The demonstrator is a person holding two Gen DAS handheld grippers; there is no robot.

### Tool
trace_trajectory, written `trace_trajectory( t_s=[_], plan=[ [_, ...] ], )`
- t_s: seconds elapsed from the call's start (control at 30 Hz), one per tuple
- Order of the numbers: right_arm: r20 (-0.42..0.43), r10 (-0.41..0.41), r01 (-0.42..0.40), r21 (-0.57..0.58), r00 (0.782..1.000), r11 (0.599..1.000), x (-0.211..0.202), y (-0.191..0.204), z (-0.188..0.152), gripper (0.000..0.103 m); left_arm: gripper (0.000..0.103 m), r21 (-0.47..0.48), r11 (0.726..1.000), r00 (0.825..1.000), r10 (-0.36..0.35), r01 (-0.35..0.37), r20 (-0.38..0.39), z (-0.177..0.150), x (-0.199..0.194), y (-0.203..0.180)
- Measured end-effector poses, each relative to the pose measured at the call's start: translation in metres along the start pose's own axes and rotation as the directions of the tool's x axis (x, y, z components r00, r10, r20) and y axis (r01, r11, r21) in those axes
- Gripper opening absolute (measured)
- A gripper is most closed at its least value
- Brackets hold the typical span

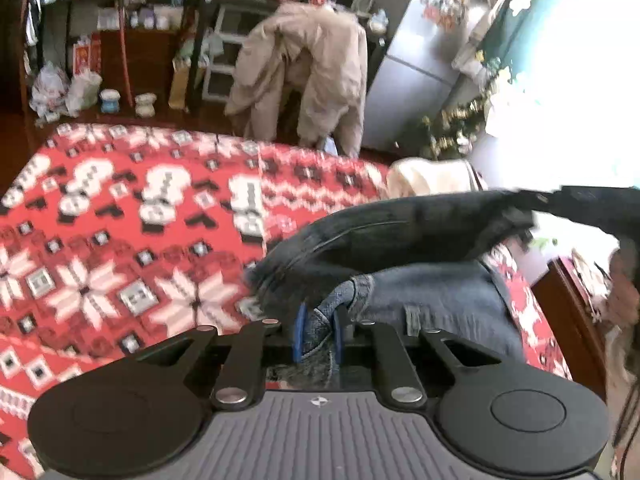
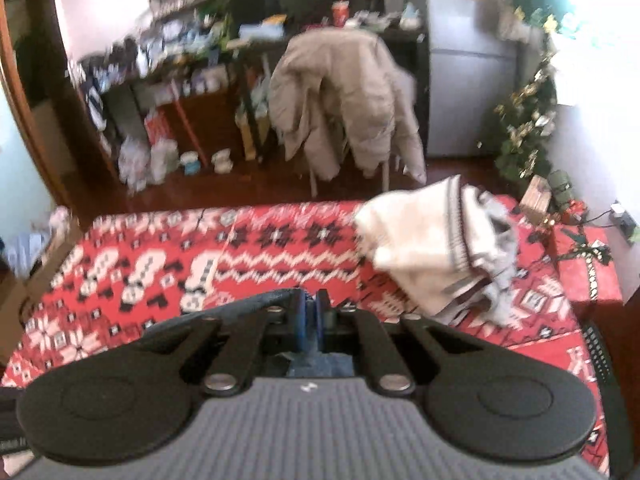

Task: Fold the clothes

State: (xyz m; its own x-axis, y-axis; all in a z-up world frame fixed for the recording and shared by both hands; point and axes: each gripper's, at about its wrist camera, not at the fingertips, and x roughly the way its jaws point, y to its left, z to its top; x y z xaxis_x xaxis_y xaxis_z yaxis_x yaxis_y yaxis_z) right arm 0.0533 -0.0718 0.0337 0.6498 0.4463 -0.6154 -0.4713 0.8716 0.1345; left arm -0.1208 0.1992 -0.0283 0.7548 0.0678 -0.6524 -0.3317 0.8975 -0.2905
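Over the red blanket [image 1: 120, 240], both grippers pinch the jeans [image 1: 432, 296].

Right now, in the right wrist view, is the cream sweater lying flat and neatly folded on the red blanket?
No, the cream sweater sits in a rumpled heap on the red blanket.

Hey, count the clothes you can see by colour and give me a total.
Blue denim jeans, pinched by the left tool and the right tool: 1
Cream knit sweater on the red blanket: 1
Beige coat over the chair: 1
Total: 3
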Motion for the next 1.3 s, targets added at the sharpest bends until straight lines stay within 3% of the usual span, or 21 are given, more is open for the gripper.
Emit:
trace_trajectory(
  t_s=[0.17, 0.27, 0.37, 0.47, 0.6, 0.63, 0.67, 0.8, 0.87, 1.03, 1.1, 1.2, 1.3],
  plan=[
    [0.080, 0.000, -0.006, 0.075, 0.997, 0.997, -0.047, -0.031, 0.009, 0.005, 0.013, -0.012, 0.998, 0.996, 0.068, -0.067, 0.059, 0.028, -0.001, 0.011],
    [0.064, -0.013, 0.006, 0.107, 0.998, 0.994, -0.057, -0.048, 0.000, 0.005, 0.015, -0.058, 0.992, 0.993, 0.113, -0.112, 0.012, 0.030, 0.021, 0.027],
    [-0.014, -0.032, 0.033, 0.137, 0.999, 0.990, -0.047, -0.062, -0.023, 0.005, 0.019, -0.125, 0.976, 0.982, 0.171, -0.180, -0.080, 0.019, 0.048, 0.047],
    [-0.094, -0.062, 0.077, 0.167, 0.994, 0.983, -0.029, -0.075, -0.050, 0.007, 0.026, -0.208, 0.957, 0.976, 0.179, -0.202, -0.125, 0.004, 0.055, 0.071],
    [-0.128, -0.114, 0.136, 0.177, 0.985, 0.975, -0.017, -0.085, -0.075, 0.013, 0.051, -0.316, 0.938, 0.987, 0.107, -0.141, -0.123, -0.012, 0.040, 0.098],
    [-0.130, -0.109, 0.132, 0.184, 0.985, 0.974, -0.017, -0.087, -0.079, 0.014, 0.051, -0.324, 0.936, 0.988, 0.101, -0.135, -0.119, -0.015, 0.038, 0.100],
    [-0.134, -0.096, 0.121, 0.192, 0.986, 0.974, -0.017, -0.089, -0.081, 0.022, 0.051, -0.326, 0.937, 0.989, 0.093, -0.127, -0.118, -0.017, 0.034, 0.102],
    [-0.149, -0.077, 0.104, 0.188, 0.986, 0.977, -0.012, -0.086, -0.082, 0.031, 0.071, -0.359, 0.932, 0.994, 0.015, -0.051, -0.104, -0.024, 0.023, 0.109],
    [-0.137, -0.084, 0.107, 0.168, 0.987, 0.980, -0.011, -0.081, -0.083, 0.044, 0.073, -0.377, 0.926, 0.995, -0.012, -0.027, -0.101, -0.028, 0.021, 0.110],
    [-0.115, -0.062, 0.071, 0.079, 0.991, 0.994, -0.013, -0.060, -0.086, 0.078, 0.073, -0.323, 0.943, 0.991, 0.036, -0.076, -0.129, -0.035, 0.026, 0.101],
    [-0.116, -0.045, 0.050, 0.036, 0.992, 0.998, -0.014, -0.050, -0.090, 0.081, 0.073, -0.282, 0.955, 0.990, 0.056, -0.091, -0.130, -0.039, 0.028, 0.097],
    [-0.115, -0.027, 0.024, -0.021, 0.993, 0.999, -0.016, -0.036, -0.096, 0.099, 0.081, -0.218, 0.969, 0.988, 0.085, -0.112, -0.127, -0.047, 0.030, 0.089],
    [-0.083, -0.025, 0.021, -0.052, 0.996, 0.998, -0.018, -0.026, -0.105, 0.102, 0.089, -0.154, 0.979, 0.986, 0.115, -0.133, -0.122, -0.054, 0.032, 0.082]
  ],
)
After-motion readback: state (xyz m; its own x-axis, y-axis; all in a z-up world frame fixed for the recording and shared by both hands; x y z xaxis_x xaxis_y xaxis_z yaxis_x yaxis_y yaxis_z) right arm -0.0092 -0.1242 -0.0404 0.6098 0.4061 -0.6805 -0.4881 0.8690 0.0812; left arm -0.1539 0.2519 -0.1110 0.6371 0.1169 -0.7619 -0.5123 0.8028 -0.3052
